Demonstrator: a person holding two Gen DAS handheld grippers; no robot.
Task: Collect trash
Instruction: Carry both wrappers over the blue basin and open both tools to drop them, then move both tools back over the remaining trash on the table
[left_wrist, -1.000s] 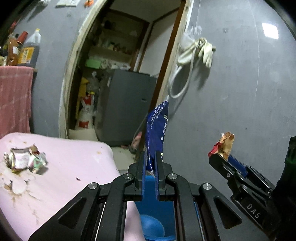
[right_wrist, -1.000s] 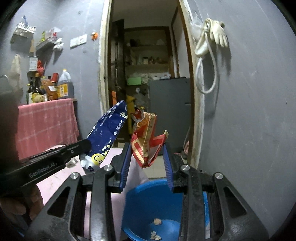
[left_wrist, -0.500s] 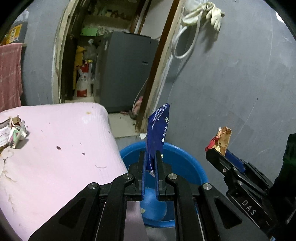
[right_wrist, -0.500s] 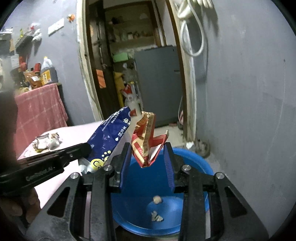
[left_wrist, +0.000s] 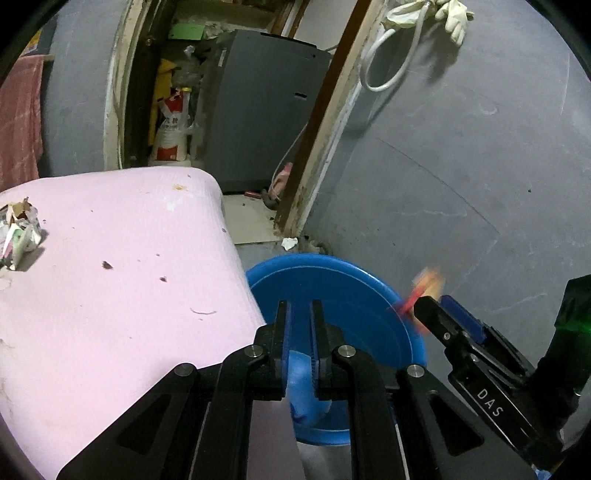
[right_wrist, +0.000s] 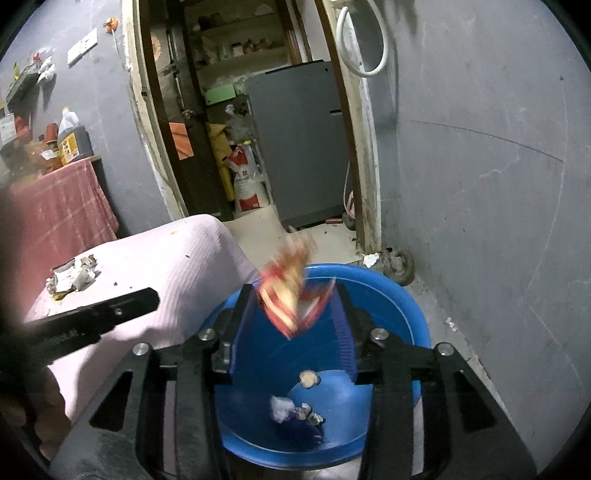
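Right tool (right_wrist: 295, 310), jaws apart, directly above the blue basin (right_wrist: 413, 314); red-and-yellow wrapper (right_wrist: 291, 295) blurred between them, apparently dropping in. Left tool (left_wrist: 300, 314) narrowly parted, empty. Blue packet (right_wrist: 295, 417) lies in the basin. Crumpled wrapper (left_wrist: 18, 232) remains on the pink table (left_wrist: 110, 266), left of basin; left tool nearer.

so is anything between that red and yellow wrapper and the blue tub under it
Nothing visible. The blurred red and yellow snack wrapper sits between the right gripper's open jaws, directly above the round blue plastic tub, whose mouth is open below it.
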